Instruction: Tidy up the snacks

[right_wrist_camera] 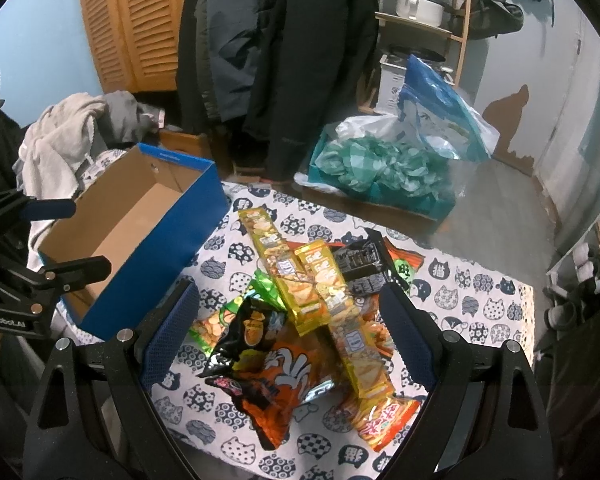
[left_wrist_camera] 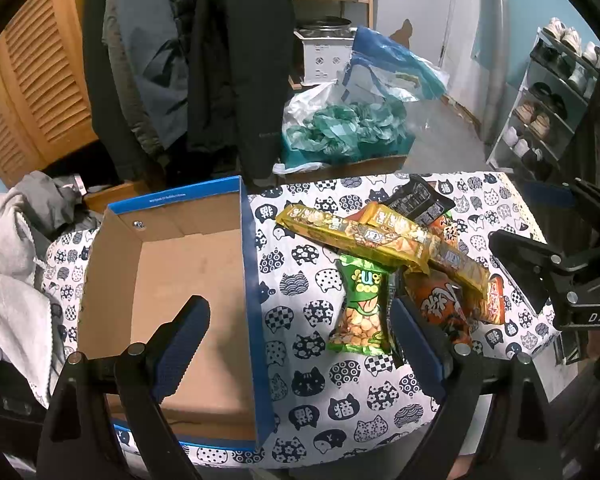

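An empty blue cardboard box (left_wrist_camera: 188,280) stands open on the cat-print tablecloth (left_wrist_camera: 324,396); it also shows in the right wrist view (right_wrist_camera: 140,240). To its right lies a pile of snack packs: a green pack (left_wrist_camera: 360,304), long yellow packs (left_wrist_camera: 356,236), an orange-black bag (right_wrist_camera: 276,364) and a black pack (right_wrist_camera: 360,260). My left gripper (left_wrist_camera: 300,312) is open, straddling the box's right wall. My right gripper (right_wrist_camera: 290,304) is open just above the snack pile, empty.
Coats hang behind the table (left_wrist_camera: 204,60). A box of teal bags (left_wrist_camera: 348,128) sits on the floor beyond. Grey clothes (left_wrist_camera: 12,264) lie left of the box. A shoe rack (left_wrist_camera: 548,100) stands at right. The table's far edge is near the snacks.
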`<state>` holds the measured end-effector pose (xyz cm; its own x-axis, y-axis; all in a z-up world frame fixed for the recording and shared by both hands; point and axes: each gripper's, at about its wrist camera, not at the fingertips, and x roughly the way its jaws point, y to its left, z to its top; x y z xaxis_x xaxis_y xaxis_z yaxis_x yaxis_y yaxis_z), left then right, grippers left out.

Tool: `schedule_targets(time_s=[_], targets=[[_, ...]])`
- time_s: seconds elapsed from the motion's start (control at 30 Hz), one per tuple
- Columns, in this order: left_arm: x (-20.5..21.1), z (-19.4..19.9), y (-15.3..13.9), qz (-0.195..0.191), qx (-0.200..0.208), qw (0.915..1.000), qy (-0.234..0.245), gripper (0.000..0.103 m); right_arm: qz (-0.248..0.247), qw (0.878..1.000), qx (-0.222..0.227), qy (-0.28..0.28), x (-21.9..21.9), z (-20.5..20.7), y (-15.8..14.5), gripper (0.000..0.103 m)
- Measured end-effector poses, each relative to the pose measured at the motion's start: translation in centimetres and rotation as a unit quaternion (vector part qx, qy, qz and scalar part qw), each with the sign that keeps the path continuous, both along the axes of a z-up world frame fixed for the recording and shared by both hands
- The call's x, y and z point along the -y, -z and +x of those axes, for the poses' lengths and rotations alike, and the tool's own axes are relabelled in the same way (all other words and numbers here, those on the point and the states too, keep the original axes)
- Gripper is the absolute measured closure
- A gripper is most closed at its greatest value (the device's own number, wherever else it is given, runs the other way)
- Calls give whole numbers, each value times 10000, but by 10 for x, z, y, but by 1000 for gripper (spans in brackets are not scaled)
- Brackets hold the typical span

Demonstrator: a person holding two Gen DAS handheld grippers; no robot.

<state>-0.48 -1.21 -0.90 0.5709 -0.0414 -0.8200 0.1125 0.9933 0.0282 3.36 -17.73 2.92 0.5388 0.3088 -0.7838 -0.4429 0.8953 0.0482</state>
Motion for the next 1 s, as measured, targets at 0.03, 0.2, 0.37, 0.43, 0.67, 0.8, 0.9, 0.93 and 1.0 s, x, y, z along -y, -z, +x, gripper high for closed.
schedule_targets(time_s=[0.03, 0.2, 0.37, 0.43, 0.67, 0.8, 0.9, 0.93, 1.0], targets=[[1, -1, 1, 1, -4, 10000, 2, 10, -4, 10000, -1, -5, 0, 0, 1, 13], [3, -6, 4, 0, -26, 10000, 14, 10, -3, 10000, -4, -1, -1, 0, 0, 13], [3, -5, 5, -1, -21, 10000, 22, 10, 5, 10000, -5, -8, -1, 0, 0, 13], [2, -5, 5, 2, -28, 10000, 18, 10, 2, 10000, -6, -4, 0, 0, 0, 13], [3, -4, 4, 8, -35, 10000, 12, 10, -11, 10000, -10, 9, 0, 0, 2, 13], [2, -5, 5, 4, -48, 10000, 13, 10, -20, 10000, -9, 8, 0, 0, 2, 13], [3, -8, 8, 6, -56, 10000, 18, 10, -16, 10000, -16, 12, 0, 0, 1, 13], [3, -8, 8, 10, -58, 10000, 19, 10, -19, 10000, -16, 14, 0, 0, 1, 13], [4, -8, 11, 34, -76, 10000, 25, 10, -26, 10000, -26, 11, 1, 0, 2, 13]])
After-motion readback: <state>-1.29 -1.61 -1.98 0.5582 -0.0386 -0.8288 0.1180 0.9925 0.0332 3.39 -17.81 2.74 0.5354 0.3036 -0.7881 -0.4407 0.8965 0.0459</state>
